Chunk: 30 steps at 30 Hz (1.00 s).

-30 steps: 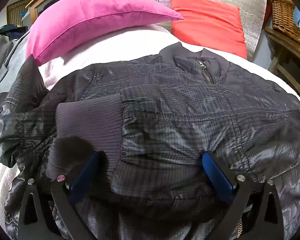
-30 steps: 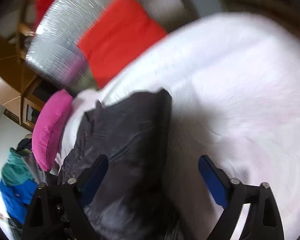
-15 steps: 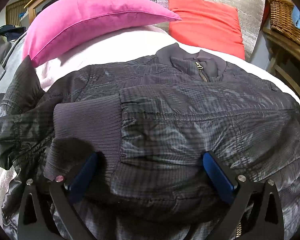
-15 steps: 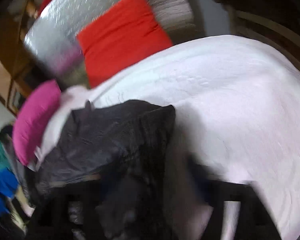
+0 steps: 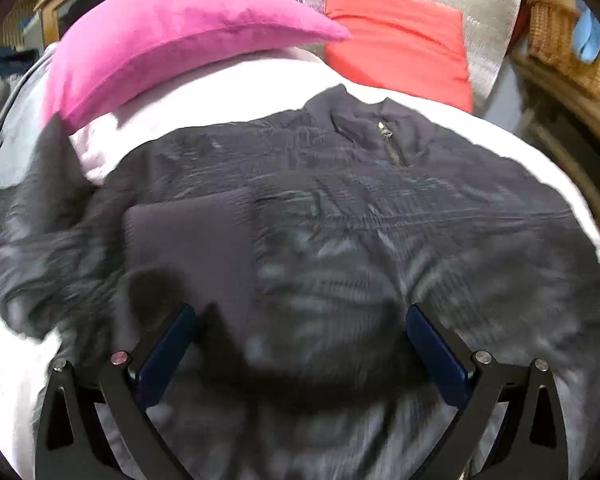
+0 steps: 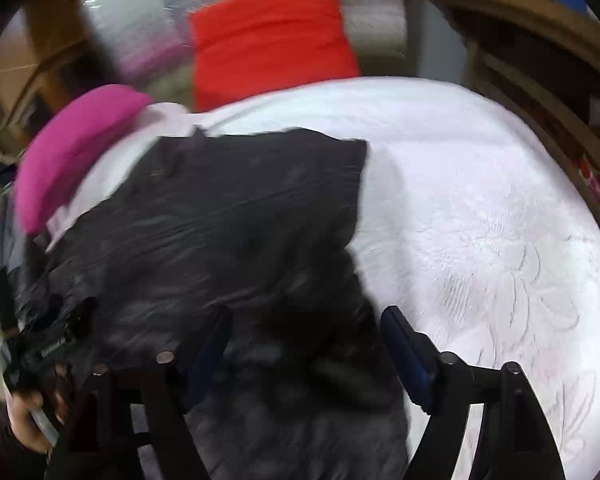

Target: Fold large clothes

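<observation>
The dark quilted zip-up jacket (image 5: pixel 340 220) lies on the white bedspread (image 6: pixel 480 220). Left gripper (image 5: pixel 298 344) hovers spread wide over its ribbed cuff (image 5: pixel 192 240); right gripper (image 6: pixel 304 344), also wide apart, straddles the jacket's near right edge.

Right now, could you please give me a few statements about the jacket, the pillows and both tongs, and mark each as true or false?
1. The dark quilted zip-up jacket lies on the white embossed bedspread. True.
2. The left tongs are clamped shut on the collar. False: they are open over the jacket's lower body.
3. The magenta pillow sits beside the red pillow at the head of the bed. True.
4. The right tongs are shut. False: they are open, over the jacket's edge.
5. The jacket's ribbed cuff lies folded across its front. True.
</observation>
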{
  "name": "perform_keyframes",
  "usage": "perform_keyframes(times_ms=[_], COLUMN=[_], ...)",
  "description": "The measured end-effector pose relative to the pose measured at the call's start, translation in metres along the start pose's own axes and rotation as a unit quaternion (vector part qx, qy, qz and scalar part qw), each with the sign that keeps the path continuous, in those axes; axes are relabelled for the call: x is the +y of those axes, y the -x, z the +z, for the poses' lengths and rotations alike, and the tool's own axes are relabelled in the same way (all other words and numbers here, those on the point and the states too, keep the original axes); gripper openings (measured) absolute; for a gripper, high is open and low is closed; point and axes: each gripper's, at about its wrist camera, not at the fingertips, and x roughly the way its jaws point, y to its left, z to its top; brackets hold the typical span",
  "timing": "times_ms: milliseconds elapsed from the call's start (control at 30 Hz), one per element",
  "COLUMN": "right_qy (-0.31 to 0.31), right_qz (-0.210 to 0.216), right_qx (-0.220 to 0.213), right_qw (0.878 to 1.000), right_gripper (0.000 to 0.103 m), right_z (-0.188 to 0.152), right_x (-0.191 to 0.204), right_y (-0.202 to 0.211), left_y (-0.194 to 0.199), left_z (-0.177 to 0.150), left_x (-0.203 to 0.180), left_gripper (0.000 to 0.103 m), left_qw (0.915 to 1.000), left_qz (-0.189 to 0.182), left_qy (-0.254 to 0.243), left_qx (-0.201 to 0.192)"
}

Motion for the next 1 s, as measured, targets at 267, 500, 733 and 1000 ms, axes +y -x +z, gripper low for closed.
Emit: perform_keyframes(times_ms=[267, 500, 733, 1000], right_qy=[0.064, -0.09, -0.226, -0.259], right_qz=[0.07, 0.199, 0.231, 0.221], right_qx=[-0.016, 0.042, 0.055, 0.032], right_qw=[0.995, 0.975, 0.945, 0.94], right_gripper=[0.081, 0.081, 0.081, 0.01], right_z=[-0.022, -0.02, -0.028, -0.015], right_x=[0.071, 0.084, 0.061, 0.05], right_y=[0.006, -0.028, -0.061, -0.073], left_y=[0.074, 0.056, 0.001, 0.01], left_z=[-0.032, -0.016, 0.027, 0.031], left_x=[0.13, 0.111, 0.094, 0.116], left_gripper=[0.103, 0.103, 0.103, 0.011], left_qw=[0.9819, 0.9911, 0.9879, 0.9887], left_qz=[-0.031, -0.029, 0.002, 0.071], left_qy=[0.185, 0.129, 0.151, 0.126], left_qx=[-0.027, -0.01, 0.034, 0.041])
